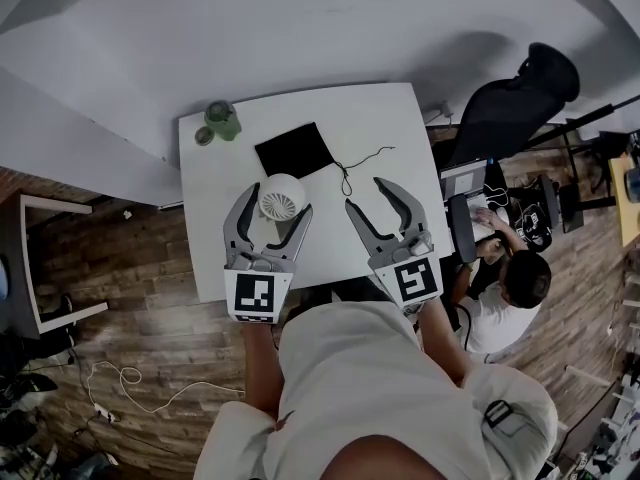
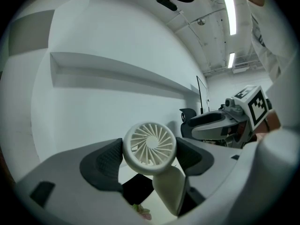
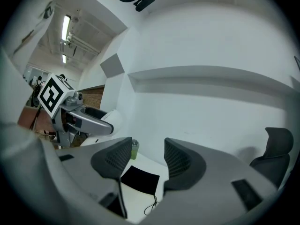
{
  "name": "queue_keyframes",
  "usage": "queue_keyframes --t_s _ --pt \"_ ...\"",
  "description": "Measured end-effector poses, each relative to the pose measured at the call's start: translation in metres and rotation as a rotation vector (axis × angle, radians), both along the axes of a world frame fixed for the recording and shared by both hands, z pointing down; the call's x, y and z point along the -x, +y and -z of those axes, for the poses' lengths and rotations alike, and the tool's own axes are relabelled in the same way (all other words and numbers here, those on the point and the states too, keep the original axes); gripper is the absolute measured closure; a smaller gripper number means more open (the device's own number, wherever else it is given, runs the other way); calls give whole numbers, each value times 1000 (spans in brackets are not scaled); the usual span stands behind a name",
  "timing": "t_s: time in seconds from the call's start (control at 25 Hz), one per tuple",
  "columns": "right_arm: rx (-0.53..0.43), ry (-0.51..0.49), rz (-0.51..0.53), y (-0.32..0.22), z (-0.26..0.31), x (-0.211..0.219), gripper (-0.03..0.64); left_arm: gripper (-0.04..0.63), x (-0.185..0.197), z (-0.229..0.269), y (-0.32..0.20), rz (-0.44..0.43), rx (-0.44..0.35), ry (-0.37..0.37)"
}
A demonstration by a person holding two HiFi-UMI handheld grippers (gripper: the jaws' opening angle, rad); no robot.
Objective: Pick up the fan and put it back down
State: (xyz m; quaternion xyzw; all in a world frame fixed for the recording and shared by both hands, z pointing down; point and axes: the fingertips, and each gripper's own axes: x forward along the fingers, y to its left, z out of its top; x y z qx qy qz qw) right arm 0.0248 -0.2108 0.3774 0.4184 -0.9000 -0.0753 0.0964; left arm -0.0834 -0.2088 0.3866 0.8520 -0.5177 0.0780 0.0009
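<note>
A small white fan [image 1: 282,200] with a round grilled head [image 2: 149,146] sits between the pads of my left gripper [image 1: 279,202], which is shut on the head from both sides. Its white handle [image 2: 171,191] slants down below the jaws, and the handle's end is hidden. I cannot tell whether the fan touches the white table [image 1: 370,118]. My right gripper [image 1: 368,195] hovers over the table's right half, open, with nothing between its pads [image 3: 147,161]. It also shows at the right of the left gripper view as the right gripper [image 2: 215,123].
A black cloth [image 1: 295,151] with a thin cable [image 1: 360,163] lies at the table's middle back. A green cup [image 1: 222,120] and a lid [image 1: 204,135] stand at the back left corner. A seated person [image 1: 505,288] and a black chair [image 1: 510,108] are to the right.
</note>
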Motion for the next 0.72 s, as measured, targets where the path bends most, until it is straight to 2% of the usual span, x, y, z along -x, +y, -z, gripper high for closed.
queue_keyframes --t_s 0.24,0.48,0.72 --pt "94 59 5 1 -43 -3 397 244 -7 -45 -1 -18 94 -4" --pt "186 95 2 3 -86 -8 397 244 -15 -92 -2 -40 205 28" --pt "271 120 -1 7 -123 -12 399 244 -23 -138 2 -54 312 3"
